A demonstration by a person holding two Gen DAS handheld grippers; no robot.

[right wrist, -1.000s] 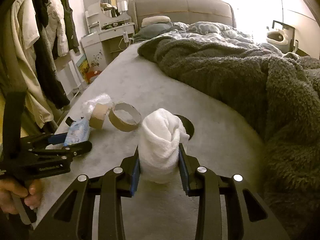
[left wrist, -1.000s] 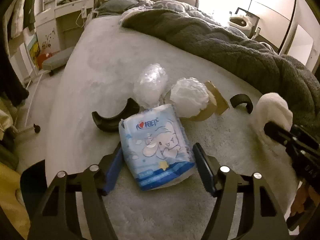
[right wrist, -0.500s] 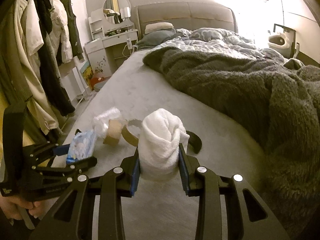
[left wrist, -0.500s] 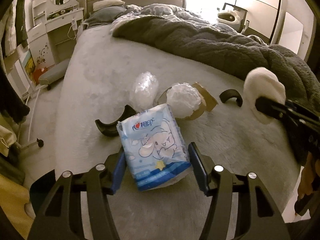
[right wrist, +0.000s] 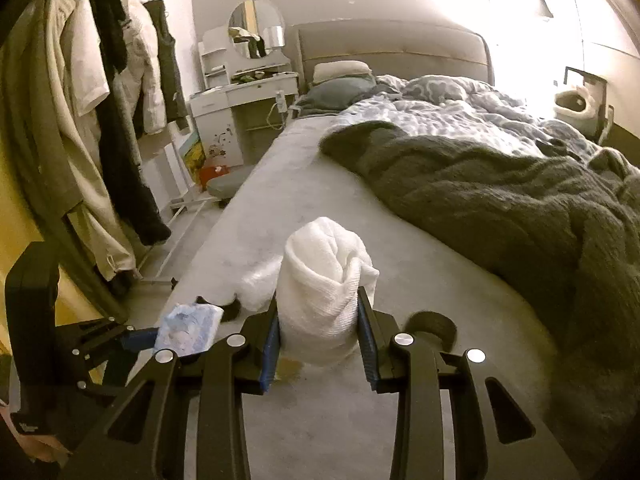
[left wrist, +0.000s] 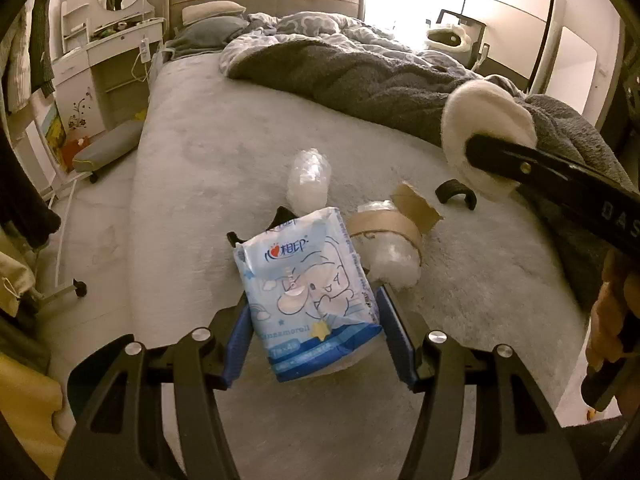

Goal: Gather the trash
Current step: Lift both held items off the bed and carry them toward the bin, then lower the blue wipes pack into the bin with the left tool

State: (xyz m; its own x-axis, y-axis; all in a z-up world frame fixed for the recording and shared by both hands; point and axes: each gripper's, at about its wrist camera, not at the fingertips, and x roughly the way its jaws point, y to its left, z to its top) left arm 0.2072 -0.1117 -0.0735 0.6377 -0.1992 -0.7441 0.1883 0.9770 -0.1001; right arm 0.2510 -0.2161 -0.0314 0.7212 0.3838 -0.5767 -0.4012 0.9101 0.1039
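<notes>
— Trash where, biggest first?
— Bed (left wrist: pixel 224 168) carries it: a plastic wad (left wrist: pixel 308 178), taped cardboard (left wrist: pixel 390 226).
— Left hand-held gripper (left wrist: pixel 314 334)?
— Jaws just closed in, clamped on the tissue pack (left wrist: pixel 308 292), held above the bed.
— Right hand-held gripper (right wrist: pixel 319 338)?
— Narrowly open, squeezing a rolled white cloth (right wrist: pixel 320 280).

- We are in a home bedroom: a wide bed (right wrist: pixel 320 216) with a padded grey headboard (right wrist: pixel 392 48) fills most of both views.
- We see pillows (right wrist: pixel 340 68) at its head, with a patterned duvet (right wrist: pixel 452 112) and a dark fleecy blanket (right wrist: pixel 500 200) rumpled across it.
- Beside the bed we find a white dressing table (right wrist: pixel 244 96) with a round mirror (right wrist: pixel 256 28).
- Coats and jackets (right wrist: pixel 120 92) hang on a rack along the wall.
</notes>
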